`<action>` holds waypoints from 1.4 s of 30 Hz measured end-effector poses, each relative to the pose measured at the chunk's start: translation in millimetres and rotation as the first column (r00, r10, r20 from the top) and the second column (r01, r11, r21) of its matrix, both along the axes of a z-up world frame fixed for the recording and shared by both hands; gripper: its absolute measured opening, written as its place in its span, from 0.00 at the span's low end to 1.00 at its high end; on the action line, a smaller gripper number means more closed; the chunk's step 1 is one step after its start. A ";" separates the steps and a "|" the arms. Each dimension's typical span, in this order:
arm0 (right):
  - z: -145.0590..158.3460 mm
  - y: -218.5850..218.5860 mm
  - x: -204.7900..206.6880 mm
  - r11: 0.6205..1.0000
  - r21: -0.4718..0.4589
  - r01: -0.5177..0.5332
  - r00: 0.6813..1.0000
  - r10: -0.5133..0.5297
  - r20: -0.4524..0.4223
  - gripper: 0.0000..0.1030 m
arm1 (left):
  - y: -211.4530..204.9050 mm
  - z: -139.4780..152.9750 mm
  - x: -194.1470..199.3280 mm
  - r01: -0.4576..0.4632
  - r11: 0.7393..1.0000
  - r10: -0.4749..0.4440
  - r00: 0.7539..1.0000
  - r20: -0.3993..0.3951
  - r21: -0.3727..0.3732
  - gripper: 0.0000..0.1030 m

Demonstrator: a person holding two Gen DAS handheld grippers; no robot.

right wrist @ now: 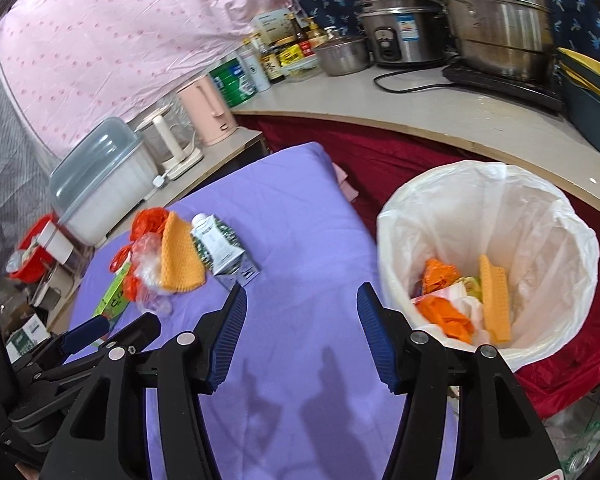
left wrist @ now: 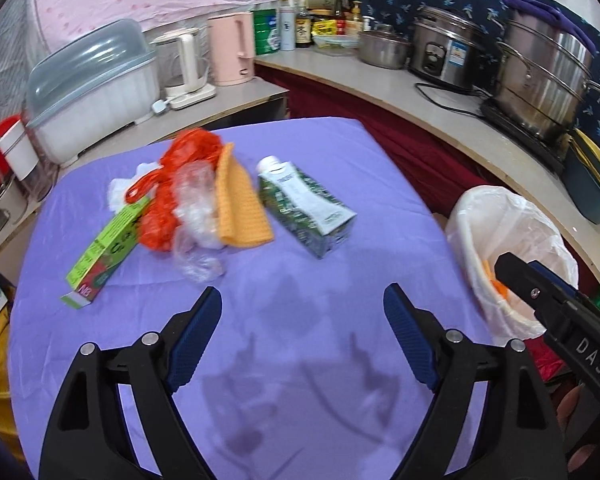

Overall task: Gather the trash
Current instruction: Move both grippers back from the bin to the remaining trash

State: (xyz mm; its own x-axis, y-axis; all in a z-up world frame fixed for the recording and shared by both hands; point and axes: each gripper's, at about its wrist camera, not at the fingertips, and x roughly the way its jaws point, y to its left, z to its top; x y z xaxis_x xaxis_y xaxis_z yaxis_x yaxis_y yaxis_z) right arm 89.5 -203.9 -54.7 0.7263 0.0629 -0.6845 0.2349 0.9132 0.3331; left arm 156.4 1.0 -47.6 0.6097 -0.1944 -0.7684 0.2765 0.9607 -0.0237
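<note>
On the purple table cloth (left wrist: 320,300) lies a heap of trash: a green-and-white drink carton (left wrist: 306,206), an orange cloth (left wrist: 240,204), a red plastic bag (left wrist: 172,184), crumpled clear plastic (left wrist: 196,220) and a green box (left wrist: 106,246). My left gripper (left wrist: 302,308) hangs open above the bare cloth, nearer than the heap, with nothing between its fingers. My right gripper (right wrist: 300,304) is open and empty too, between the carton (right wrist: 224,252) and the bin (right wrist: 488,256). The white-lined bin at the table's right holds orange scraps and an orange cloth (right wrist: 496,300).
A curved counter (left wrist: 380,80) behind carries a rice cooker (left wrist: 444,52), a steel steamer pot (left wrist: 548,76), kettles (left wrist: 232,48), bottles and a covered dish rack (left wrist: 92,88). A red cloth (right wrist: 380,152) hangs below the counter. The right gripper's finger (left wrist: 540,296) shows in front of the bin.
</note>
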 end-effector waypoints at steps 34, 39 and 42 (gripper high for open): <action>-50.3 97.9 140.6 0.963 -0.188 -0.193 0.979 0.177 -0.102 0.76 | 188.3 -69.1 95.5 -0.030 0.982 0.029 1.000 0.008 0.187 0.87; -59.5 100.0 163.4 0.942 -0.227 -0.249 0.965 0.223 -0.134 0.76 | 186.9 -77.0 112.7 0.019 0.985 -0.016 1.000 -0.021 0.171 0.86; -64.2 100.8 171.5 0.934 -0.230 -0.274 0.958 0.244 -0.152 0.76 | 185.1 -80.4 120.3 0.022 0.989 -0.017 0.999 -0.037 0.146 0.85</action>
